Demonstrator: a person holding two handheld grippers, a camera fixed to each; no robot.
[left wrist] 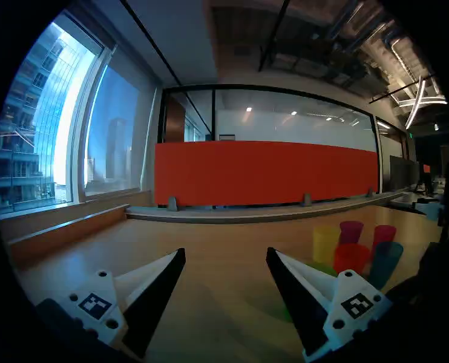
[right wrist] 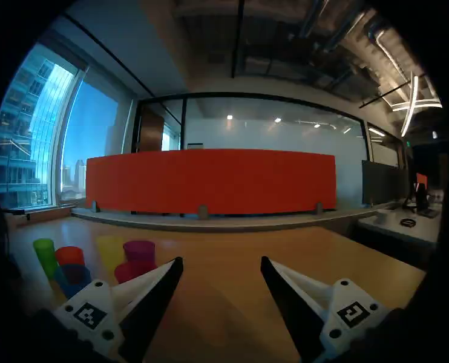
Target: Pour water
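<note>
A cluster of several coloured plastic cups stands on the wooden table (left wrist: 224, 230). In the left gripper view they sit to the right of my fingers: a yellow cup (left wrist: 325, 242), a purple cup (left wrist: 351, 231), a red cup (left wrist: 350, 258) and a blue cup (left wrist: 385, 261). My left gripper (left wrist: 224, 251) is open and holds nothing. In the right gripper view the same cups lie low on the left: a green cup (right wrist: 44, 254), the red cup (right wrist: 70, 255), the blue cup (right wrist: 74, 278), the yellow cup (right wrist: 109, 251) and the purple cup (right wrist: 139, 250). Open and empty, my right gripper (right wrist: 220, 260) hovers over bare table (right wrist: 236, 242).
An orange divider panel (left wrist: 267, 172) runs along the table's far edge. Tall windows (left wrist: 43, 139) line the left side. A neighbouring desk (right wrist: 406, 227) with a monitor and small items stands to the right, beyond the table's right edge.
</note>
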